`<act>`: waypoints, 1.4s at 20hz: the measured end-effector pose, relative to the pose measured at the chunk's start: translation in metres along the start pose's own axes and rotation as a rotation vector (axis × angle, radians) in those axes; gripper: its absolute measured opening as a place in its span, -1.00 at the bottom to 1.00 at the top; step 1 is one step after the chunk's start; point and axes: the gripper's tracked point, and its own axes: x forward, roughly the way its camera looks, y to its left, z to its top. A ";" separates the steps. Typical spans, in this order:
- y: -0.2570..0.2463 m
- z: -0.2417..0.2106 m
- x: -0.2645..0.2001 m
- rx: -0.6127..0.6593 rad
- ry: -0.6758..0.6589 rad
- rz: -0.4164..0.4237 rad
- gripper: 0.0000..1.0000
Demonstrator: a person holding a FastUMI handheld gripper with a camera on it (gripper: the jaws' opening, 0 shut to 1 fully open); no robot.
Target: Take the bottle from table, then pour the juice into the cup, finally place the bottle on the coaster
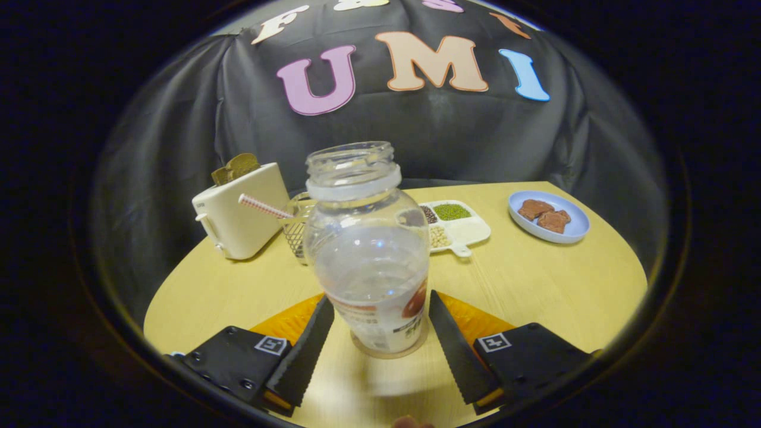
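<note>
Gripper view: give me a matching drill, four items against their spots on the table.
1. bottle
2. toaster
3. blue plate
4. divided tray

a. holds brown cookies
b. holds beans, behind the bottle to its right
c. between the open gripper fingers, untouched
d. bread sticking out of the top

Pairs: 1-c, 2-d, 3-a, 4-b

The bottle (368,249) hides most of the wire-mesh cup (295,229) behind it.

Low, close camera faces forward over the table (535,279) toward the booth wall (452,137).
</note>
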 end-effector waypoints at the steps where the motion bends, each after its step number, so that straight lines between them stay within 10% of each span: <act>1: 0.001 -0.001 -0.004 -0.007 0.007 0.006 0.99; 13: -0.022 0.041 -0.123 0.007 0.018 0.027 0.98; 28: -0.063 0.214 -0.259 -0.020 -0.231 0.045 0.97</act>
